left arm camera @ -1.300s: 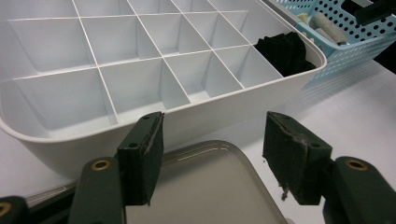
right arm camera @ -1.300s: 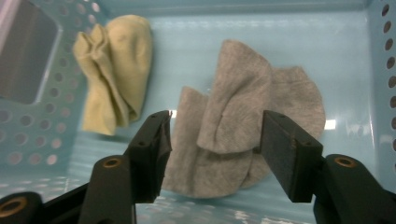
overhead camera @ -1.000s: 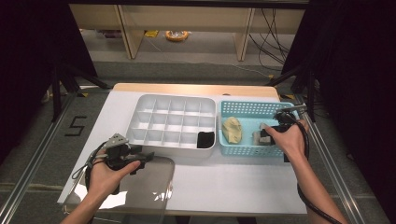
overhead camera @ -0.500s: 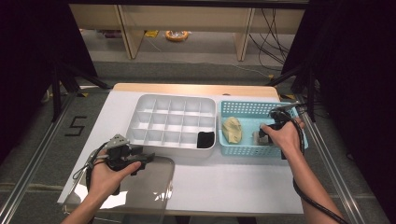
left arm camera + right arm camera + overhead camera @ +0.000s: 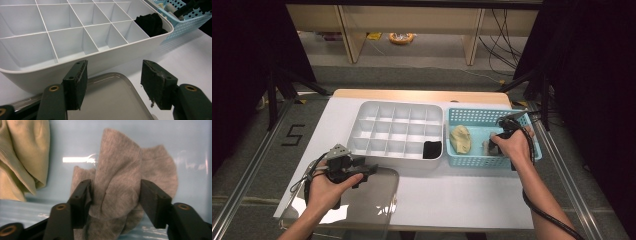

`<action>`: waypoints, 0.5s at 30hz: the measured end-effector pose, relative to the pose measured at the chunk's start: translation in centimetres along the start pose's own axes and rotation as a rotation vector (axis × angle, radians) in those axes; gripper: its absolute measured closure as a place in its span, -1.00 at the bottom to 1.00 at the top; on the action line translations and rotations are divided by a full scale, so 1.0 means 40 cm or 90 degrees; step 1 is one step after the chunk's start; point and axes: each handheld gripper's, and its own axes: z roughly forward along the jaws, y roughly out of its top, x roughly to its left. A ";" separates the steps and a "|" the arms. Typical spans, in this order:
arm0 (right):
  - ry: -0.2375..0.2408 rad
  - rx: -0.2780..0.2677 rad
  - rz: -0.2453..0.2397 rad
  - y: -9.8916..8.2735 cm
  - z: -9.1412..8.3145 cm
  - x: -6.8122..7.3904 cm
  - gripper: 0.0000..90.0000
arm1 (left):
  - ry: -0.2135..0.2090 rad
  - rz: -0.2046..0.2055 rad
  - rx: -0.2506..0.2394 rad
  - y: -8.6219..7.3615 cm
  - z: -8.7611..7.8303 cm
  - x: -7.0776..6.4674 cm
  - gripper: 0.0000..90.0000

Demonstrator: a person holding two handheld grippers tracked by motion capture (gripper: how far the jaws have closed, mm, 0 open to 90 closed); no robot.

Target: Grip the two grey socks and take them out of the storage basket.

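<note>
A grey sock (image 5: 120, 170) lies crumpled on the floor of the blue basket (image 5: 482, 114). My right gripper (image 5: 115, 200) points down into the basket and stands open, its jaws wide on either side of the sock's raised fold, the cloth brushing both pads. A yellow sock (image 5: 22, 150) lies to its left in the basket. My left gripper (image 5: 113, 85) is open over a clear plastic lid (image 5: 112, 102), just in front of the white compartment tray (image 5: 37, 72). A black sock (image 5: 150, 23) fills the tray's near right compartment.
The tray (image 5: 362, 114) and basket sit side by side at the middle of the white table. The clear lid (image 5: 362, 200) lies at the table's near left edge. Cables trail from both grippers. Shelving and floor lie beyond the far edge.
My right hand has come down and to the left from the basket's far right corner, and its jaws now straddle the grey sock. The left hand has stayed put.
</note>
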 end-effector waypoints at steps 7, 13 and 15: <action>0.007 0.044 0.004 0.002 0.009 -0.005 0.74 | -0.002 -0.004 0.000 -0.002 0.002 0.000 -0.17; 0.017 0.028 0.003 -0.003 -0.017 -0.006 0.82 | -0.005 -0.009 0.000 -0.002 0.002 -0.001 -0.16; 0.034 0.011 -0.003 -0.009 -0.035 -0.008 0.82 | -0.001 -0.005 -0.003 -0.002 0.001 0.000 -0.16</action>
